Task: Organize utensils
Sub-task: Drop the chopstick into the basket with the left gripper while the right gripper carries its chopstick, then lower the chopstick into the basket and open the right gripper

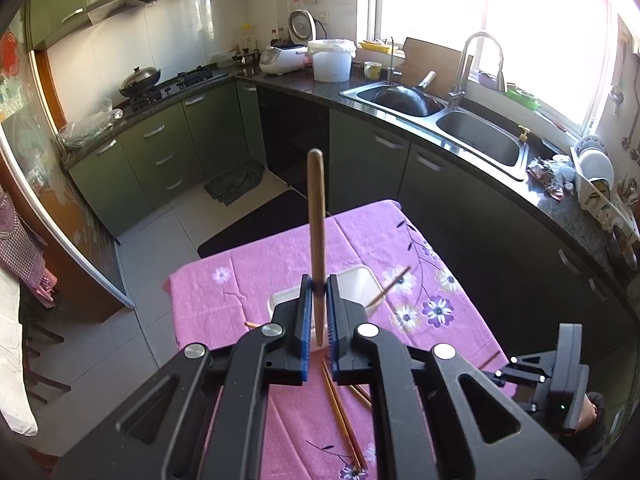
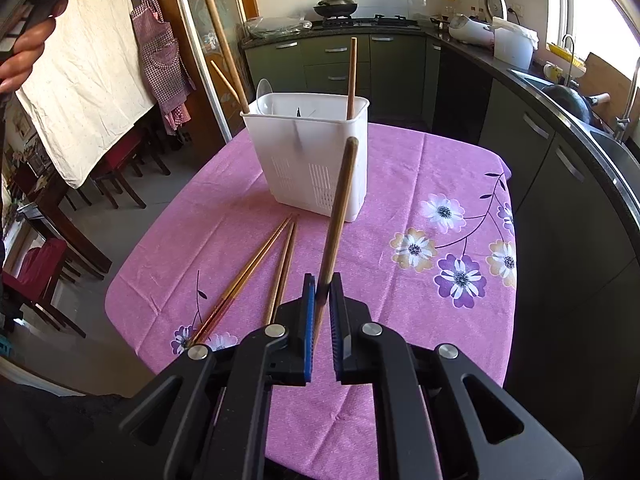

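Chopstick (image 1: pixel 318 240) clamped between left fingers (image 1: pixel 306 304).

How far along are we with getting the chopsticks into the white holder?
Done: the white holder already has chopsticks standing in it, one upright at its far right corner, plus a spoon. In hand: the left gripper and right gripper are each shut on a wooden chopstick. Left: two metallic chopsticks lie on the pink tablecloth.
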Motion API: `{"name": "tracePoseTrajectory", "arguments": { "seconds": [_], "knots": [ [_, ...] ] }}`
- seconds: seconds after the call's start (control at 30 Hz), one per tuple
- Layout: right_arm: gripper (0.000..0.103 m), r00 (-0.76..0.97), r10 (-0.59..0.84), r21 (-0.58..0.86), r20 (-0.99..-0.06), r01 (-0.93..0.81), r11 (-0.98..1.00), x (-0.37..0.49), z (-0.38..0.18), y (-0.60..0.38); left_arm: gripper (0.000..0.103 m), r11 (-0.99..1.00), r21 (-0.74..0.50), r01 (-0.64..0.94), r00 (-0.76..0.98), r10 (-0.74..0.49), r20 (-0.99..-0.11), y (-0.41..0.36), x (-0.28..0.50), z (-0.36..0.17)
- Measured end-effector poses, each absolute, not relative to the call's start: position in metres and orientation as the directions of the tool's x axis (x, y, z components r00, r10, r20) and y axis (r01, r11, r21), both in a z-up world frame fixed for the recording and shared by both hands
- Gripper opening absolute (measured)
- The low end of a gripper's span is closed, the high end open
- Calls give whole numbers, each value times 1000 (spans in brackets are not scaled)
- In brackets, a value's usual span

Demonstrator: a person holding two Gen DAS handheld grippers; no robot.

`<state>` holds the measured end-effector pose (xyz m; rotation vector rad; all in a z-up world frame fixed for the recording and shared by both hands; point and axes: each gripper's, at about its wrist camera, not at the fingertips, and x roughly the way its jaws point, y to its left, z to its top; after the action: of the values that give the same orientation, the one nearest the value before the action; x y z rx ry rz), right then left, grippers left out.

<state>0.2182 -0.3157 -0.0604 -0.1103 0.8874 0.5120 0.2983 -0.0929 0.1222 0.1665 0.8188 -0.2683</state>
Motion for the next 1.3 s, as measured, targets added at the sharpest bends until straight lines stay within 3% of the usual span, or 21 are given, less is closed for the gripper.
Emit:
{"name": "tracePoseTrajectory", "arguments": {
  "seconds": [0.3, 0.4, 0.5, 0.7, 0.9, 0.97, 1.3],
  "knots": [
    [7, 534, 403, 132, -743, -473, 871, 221, -48, -320, 7, 962, 25, 271, 572, -140, -808, -96, 351, 64],
    [7, 558, 410, 132, -721, -470, 872, 225, -32, -322, 16, 963, 19, 268, 526, -130, -841, -92, 355, 35],
    [7, 592, 425, 134, -685, -472, 872, 230, -8, -321, 17, 962, 4, 273, 501, -139, -854, -83, 353, 19],
    [7, 671, 496, 171, -551, -491, 854, 247, 59, -313, 30, 964, -29, 265, 569, -181, -803, -60, 318, 35],
    [7, 766, 498, 186, -407, -464, 866, 285, 111, -297, 35, 950, -29, 312, 606, -222, -764, -52, 273, 57],
    [7, 781, 467, 177, -414, -433, 884, 304, 110, -289, 40, 944, -21, 328, 608, -228, -760, -52, 261, 58],
    [8, 712, 406, 147, -573, -397, 906, 362, 42, -255, 40, 926, -18, 378, 540, -236, -808, -57, 243, 26]
  ]
}}
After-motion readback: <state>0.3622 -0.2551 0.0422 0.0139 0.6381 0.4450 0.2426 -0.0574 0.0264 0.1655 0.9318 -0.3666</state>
